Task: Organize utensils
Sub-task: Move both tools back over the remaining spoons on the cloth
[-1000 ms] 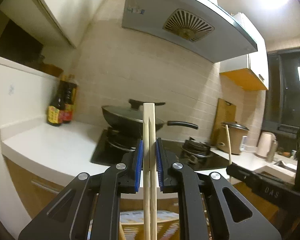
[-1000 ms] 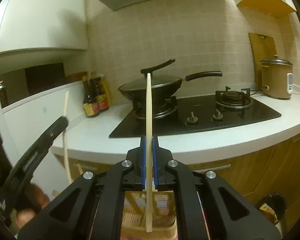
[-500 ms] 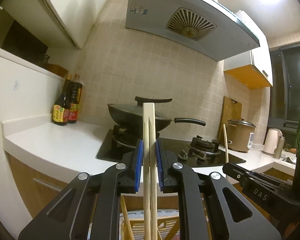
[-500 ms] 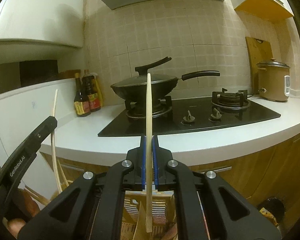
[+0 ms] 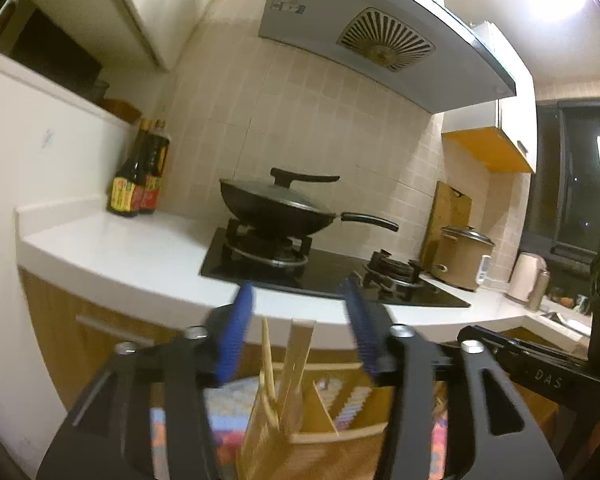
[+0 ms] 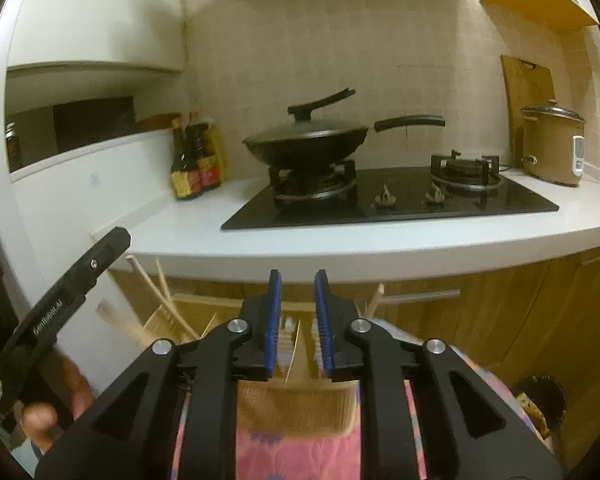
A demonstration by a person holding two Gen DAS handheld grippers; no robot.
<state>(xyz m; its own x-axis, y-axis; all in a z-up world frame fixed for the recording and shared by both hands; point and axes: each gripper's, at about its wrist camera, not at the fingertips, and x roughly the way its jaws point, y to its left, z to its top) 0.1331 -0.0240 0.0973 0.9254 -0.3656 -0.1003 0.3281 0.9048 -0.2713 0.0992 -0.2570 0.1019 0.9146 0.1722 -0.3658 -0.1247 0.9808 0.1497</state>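
Chopsticks [image 5: 296, 356] – loose (left view) – upright

Home kitchen: wok [image 5: 278, 210] on gas hob [image 6: 392, 196]

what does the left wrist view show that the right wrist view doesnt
Only the left wrist view: the grey range hood's round vent grille, a dark window, and a pale electric kettle.

Only the right wrist view: a hand gripping the left tongs' handle, the two hob knobs, and a dark bin on the floor.

Both: the lidded black wok on the black gas hob, dark sauce bottles, a tan rice cooker, and the wooden utensil box holding light wooden chopsticks. Both tongs are opening; nothing is pinched.
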